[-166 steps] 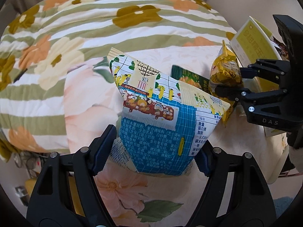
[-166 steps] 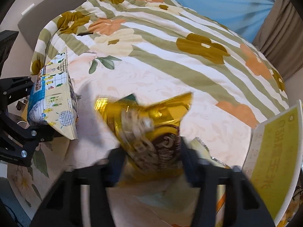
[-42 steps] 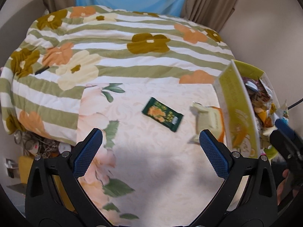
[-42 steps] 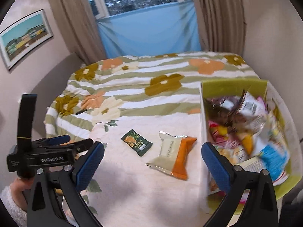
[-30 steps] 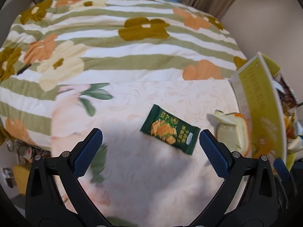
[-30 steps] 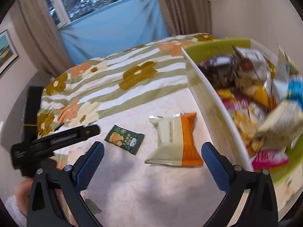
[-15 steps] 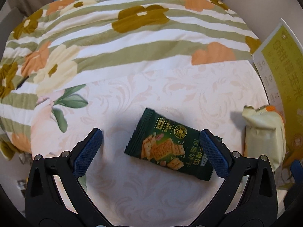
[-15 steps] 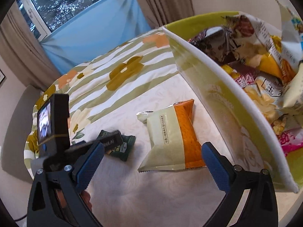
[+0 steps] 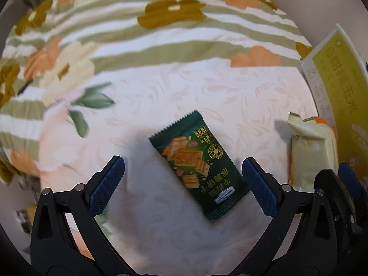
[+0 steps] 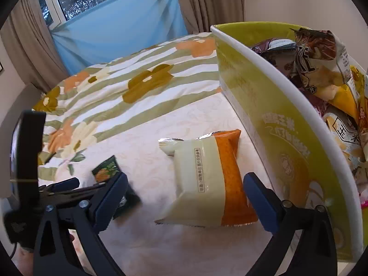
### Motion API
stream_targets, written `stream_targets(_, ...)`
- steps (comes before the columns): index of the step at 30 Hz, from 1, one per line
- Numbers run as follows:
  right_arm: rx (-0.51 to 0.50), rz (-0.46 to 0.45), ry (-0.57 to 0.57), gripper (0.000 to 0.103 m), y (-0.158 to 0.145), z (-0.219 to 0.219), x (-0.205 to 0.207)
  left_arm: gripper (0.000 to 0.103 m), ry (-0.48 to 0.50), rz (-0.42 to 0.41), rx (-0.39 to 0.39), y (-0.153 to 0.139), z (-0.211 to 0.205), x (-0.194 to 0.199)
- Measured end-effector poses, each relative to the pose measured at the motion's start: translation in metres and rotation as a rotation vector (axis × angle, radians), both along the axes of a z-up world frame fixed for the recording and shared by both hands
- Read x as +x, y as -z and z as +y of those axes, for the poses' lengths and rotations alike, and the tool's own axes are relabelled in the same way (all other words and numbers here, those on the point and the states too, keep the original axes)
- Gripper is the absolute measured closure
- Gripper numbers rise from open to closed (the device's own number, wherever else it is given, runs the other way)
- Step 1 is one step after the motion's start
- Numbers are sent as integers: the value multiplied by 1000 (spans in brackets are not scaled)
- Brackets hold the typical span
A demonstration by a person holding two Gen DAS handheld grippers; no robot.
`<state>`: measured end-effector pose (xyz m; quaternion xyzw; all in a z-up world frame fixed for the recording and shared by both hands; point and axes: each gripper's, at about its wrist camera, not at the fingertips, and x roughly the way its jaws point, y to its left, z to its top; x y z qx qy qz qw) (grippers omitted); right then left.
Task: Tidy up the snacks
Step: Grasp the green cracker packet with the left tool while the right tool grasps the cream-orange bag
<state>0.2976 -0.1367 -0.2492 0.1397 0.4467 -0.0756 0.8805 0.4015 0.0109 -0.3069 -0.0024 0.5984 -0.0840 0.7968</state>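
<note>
A dark green cracker packet [image 9: 197, 165] lies flat on the pale bedspread between the fingers of my left gripper [image 9: 182, 179]. That gripper is open and its pads are clear of the packet. A cream and orange packet [image 10: 207, 179] lies beside the yellow-green snack box [image 10: 287, 124]. My right gripper [image 10: 186, 197] straddles it, and its jaws are closing with a gap still on the left side. In the right wrist view the left gripper [image 10: 87, 187] covers part of the green packet [image 10: 105, 169].
The box holds several snack bags [image 10: 322, 69] and stands at the right of the bed. The floral striped duvet [image 9: 161, 34] stretches away behind the packets. Curtains and a blue sheet [image 10: 119, 23] hang at the window beyond.
Both grippers came down toward the bed. The green packet now sits between the left fingers and the cream and orange packet between the right ones. The bags held earlier are gone from both.
</note>
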Motion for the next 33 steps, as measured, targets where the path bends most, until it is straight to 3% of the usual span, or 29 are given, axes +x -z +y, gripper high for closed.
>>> stream_targets(6,-22,14,0,13,8,-4,5,10,30,-41,64,2,-9,-5)
stream_targets(10,-42,33,-15,13,12,-3,9,14,54,-8,95,2,0,-13)
stream_targets(17,-61,83,-53,13,29,-2,18,20,109,-37,94,-1,-1,-10)
stream_targets(20,-64,108,-63,18,36,-4,20,31,149,-45,92,-3,-7,-9)
stream_targets(24,-84,126,-83,24,39,-4,22,62,187,-14,89,-9,-10,-12)
stream_targets(33,-108,126,-113,27,39,-4,24,62,167,13,36,-12,8,-25)
